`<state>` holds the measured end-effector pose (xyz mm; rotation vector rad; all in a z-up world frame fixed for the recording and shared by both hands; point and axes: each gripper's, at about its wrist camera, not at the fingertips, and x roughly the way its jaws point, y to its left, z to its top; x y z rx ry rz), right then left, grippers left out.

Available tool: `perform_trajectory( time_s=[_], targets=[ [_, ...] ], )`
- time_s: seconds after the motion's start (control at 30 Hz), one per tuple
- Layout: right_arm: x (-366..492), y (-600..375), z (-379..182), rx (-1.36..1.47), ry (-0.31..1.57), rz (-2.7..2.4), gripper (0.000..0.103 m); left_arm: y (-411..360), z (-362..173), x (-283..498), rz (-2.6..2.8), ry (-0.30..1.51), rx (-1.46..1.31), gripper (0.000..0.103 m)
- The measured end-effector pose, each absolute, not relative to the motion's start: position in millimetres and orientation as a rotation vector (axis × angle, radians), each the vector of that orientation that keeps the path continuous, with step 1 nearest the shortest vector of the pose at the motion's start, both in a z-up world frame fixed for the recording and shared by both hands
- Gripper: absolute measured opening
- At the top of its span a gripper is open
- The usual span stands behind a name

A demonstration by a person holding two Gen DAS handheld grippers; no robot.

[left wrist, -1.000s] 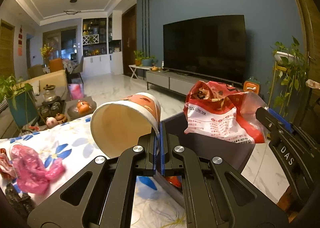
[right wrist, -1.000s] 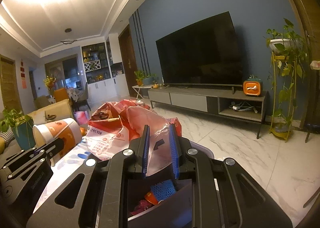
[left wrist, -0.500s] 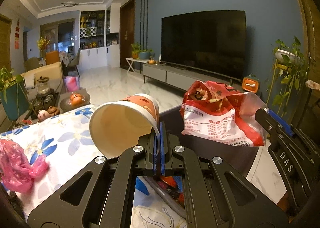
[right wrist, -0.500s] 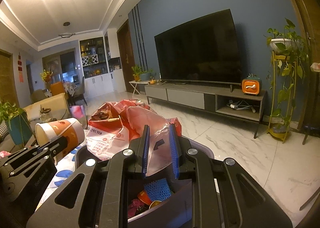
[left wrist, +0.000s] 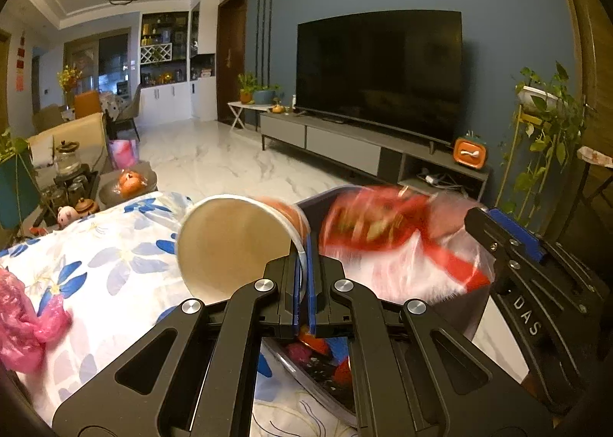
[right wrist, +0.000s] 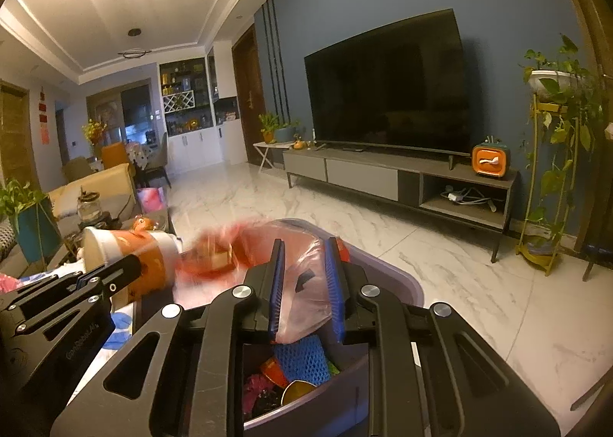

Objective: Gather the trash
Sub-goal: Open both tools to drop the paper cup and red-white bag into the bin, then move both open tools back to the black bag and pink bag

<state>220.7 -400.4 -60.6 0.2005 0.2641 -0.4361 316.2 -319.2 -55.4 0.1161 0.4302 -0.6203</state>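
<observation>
My left gripper is shut on the rim of an orange-and-white paper cup, which lies tilted with its mouth toward the camera. Just right of the cup, a red snack bag is blurred with motion. My right gripper pinches the bag's clear end between its blue pads. Both hang over a grey bin that holds a blue mesh piece and other scraps. In the right wrist view the cup and my left gripper sit at the left.
A crumpled pink plastic bag lies on the blue-flowered tablecloth. Tea things stand beyond it at the left. A TV stand and a tall plant stand line the far wall across the marble floor.
The snack bag has swung down and toward the cup and is now blurred. My left gripper has shifted with the cup, and more of the bin's inside shows.
</observation>
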Motion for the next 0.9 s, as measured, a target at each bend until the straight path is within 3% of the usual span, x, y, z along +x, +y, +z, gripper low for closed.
perform_trajectory(
  time_s=[0.1,0.17,0.23,0.3,0.4,0.9],
  targets=[
    [223,-404,-63,0.202,0.271,-0.422,0.022,-319,-57,317,-0.655,0.439,0.111,0.003],
    [223,-406,-64,0.207,0.276,-0.418,0.025,-319,-57,316,-0.658,0.437,0.121,0.012],
    [220,-408,-65,0.210,0.273,-0.423,0.027,-315,-57,315,-0.665,0.425,0.114,0.037],
    [216,-409,-64,0.217,0.267,-0.428,0.035,-310,-55,311,-0.656,0.399,0.098,0.054],
    [210,-407,-63,0.219,0.255,-0.431,0.045,-304,-51,305,-0.653,0.375,0.084,0.066],
    [173,-375,-49,0.193,0.226,-0.397,0.065,-244,-28,255,-0.504,0.317,0.076,0.082]
  ],
)
